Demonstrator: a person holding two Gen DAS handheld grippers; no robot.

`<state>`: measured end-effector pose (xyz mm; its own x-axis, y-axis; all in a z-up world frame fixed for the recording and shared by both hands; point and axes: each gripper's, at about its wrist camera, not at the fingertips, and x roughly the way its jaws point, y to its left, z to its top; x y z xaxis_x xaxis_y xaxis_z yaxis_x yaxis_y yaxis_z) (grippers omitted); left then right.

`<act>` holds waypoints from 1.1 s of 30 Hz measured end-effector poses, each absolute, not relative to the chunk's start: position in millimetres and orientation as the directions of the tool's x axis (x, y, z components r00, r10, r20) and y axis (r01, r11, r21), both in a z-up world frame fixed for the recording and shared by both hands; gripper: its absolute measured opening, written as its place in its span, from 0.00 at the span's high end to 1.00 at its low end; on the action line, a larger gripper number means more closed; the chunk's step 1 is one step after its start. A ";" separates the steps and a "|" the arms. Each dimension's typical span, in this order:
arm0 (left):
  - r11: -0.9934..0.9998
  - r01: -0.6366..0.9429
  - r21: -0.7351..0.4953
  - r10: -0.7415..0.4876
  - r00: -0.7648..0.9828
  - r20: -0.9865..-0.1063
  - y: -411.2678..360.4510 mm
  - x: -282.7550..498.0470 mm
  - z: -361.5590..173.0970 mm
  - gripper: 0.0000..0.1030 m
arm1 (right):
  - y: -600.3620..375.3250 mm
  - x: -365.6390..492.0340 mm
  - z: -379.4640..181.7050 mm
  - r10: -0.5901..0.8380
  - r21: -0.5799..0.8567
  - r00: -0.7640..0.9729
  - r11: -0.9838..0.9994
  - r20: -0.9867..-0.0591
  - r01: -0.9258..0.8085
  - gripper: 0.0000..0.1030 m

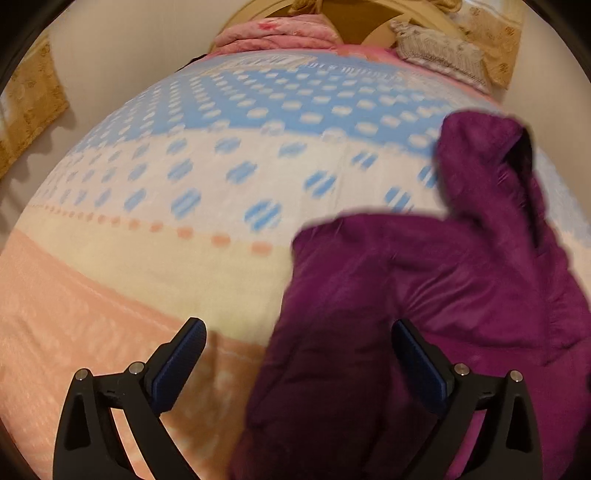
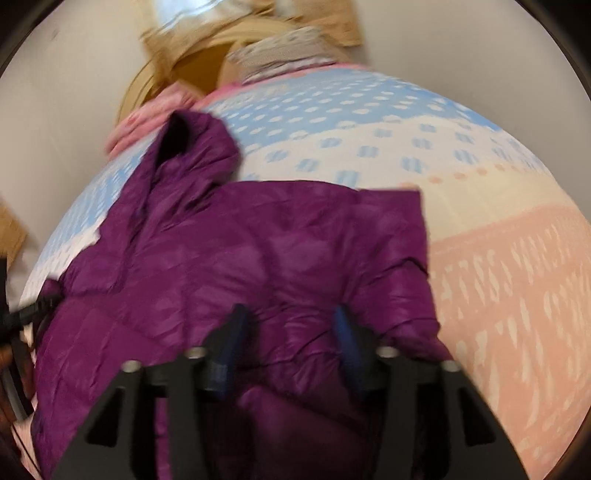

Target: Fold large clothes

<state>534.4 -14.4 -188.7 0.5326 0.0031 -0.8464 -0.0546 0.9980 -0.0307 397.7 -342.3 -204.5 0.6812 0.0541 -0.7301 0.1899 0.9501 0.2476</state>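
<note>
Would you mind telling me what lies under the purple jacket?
The purple jacket lies on the bedspread, whose blue-dotted and peach bands show around it. Whatever is directly beneath the jacket is covered and cannot be seen.

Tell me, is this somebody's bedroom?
Probably yes. The puffy purple hooded jacket lies on a bed with a blue, white and peach dotted bedspread, with a curved tan headboard and a folded pink quilt at its far end.

Warm dim light, blur (fisheye-bent edges)
</note>
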 end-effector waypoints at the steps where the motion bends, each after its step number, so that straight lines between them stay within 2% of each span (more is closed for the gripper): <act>1: 0.999 -0.026 -0.024 -0.006 0.553 -0.833 -14.1 541.0 -173.1 0.03 | -343.7 400.5 -193.6 0.065 0.250 0.690 0.953 -0.721 0.171 0.40; 6: 0.999 0.000 0.050 0.039 0.621 -0.783 -27.2 585.0 -136.5 0.03 | -355.3 445.3 -152.3 0.073 0.256 0.714 0.955 -0.696 0.151 0.40; 13: 0.997 0.081 0.003 -0.048 0.632 -0.773 -79.4 657.4 -137.9 0.03 | -356.5 541.8 -144.4 0.092 0.233 0.715 0.967 -0.693 0.101 0.40; 19: 0.990 0.122 -0.073 -0.135 0.653 -0.745 -113.9 716.9 -142.5 0.03 | -365.8 615.1 -152.2 0.110 0.273 0.731 0.956 -0.674 0.107 0.40; 22: 0.984 0.162 -0.073 -0.164 0.666 -0.727 -129.6 736.7 -149.3 0.03 | -366.6 644.3 -158.7 0.123 0.287 0.733 0.953 -0.669 0.102 0.40; 25: 0.979 0.193 -0.060 -0.175 0.663 -0.728 -141.3 754.2 -160.2 0.10 | -363.9 667.7 -167.5 0.153 0.311 0.724 0.946 -0.673 0.089 0.40; 27: 0.977 0.197 -0.078 -0.188 0.643 -0.743 -144.5 766.7 -170.3 0.19 | -357.2 679.6 -175.1 0.157 0.299 0.716 0.951 -0.680 0.075 0.40; 31: 0.972 0.210 -0.103 -0.211 0.596 -0.775 -149.5 776.8 -191.1 0.25 | -356.3 695.8 -194.4 0.170 0.319 0.691 0.943 -0.703 0.092 0.40; 32: 0.969 0.221 -0.106 -0.219 0.587 -0.779 -151.6 777.4 -194.7 0.33 | -356.4 698.3 -199.8 0.181 0.332 0.681 0.938 -0.710 0.096 0.40; 33: 0.966 0.236 -0.106 -0.227 0.573 -0.788 -154.5 778.4 -199.9 0.46 | -356.1 701.3 -203.7 0.193 0.338 0.667 0.937 -0.719 0.093 0.42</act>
<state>778.4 -154.5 -199.9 0.5731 -0.2266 -0.7875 0.2357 0.9660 -0.1064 701.3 -356.1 -203.7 0.6674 0.1932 -0.7192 0.0931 0.9365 0.3380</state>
